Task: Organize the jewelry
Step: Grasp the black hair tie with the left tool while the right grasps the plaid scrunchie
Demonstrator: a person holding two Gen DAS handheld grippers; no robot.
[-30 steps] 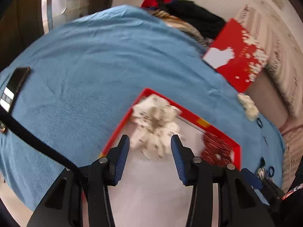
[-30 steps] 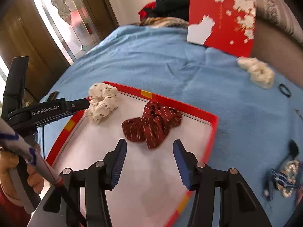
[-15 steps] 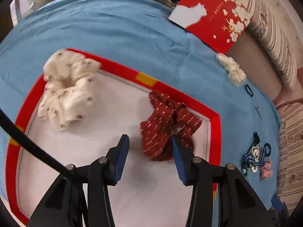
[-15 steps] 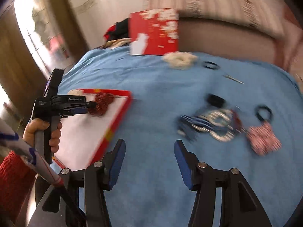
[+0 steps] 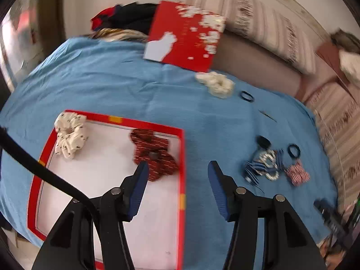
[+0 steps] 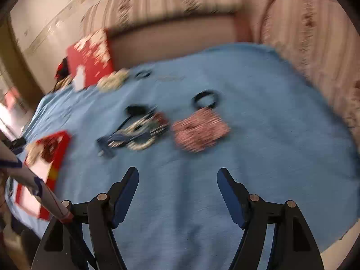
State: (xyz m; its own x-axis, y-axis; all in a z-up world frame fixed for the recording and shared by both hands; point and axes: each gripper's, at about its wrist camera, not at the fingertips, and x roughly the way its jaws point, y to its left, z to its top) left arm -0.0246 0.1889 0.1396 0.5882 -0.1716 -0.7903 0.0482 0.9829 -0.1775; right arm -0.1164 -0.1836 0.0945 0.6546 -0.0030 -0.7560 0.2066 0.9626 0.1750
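Beyond the red-rimmed tray (image 5: 182, 157), on the blue cloth (image 6: 258, 85), the pink-checked bow (image 6: 200, 130) lies ahead of the right gripper (image 6: 177, 193), nearer than the left gripper (image 5: 177, 186); both gape wide, empty.

Pile of hair clips (image 6: 135, 132) smeared by motion blur — pieces not told apart, red-rimmed tray (image 5: 181, 148) cut off at the lower edge, right view blurred throughout.
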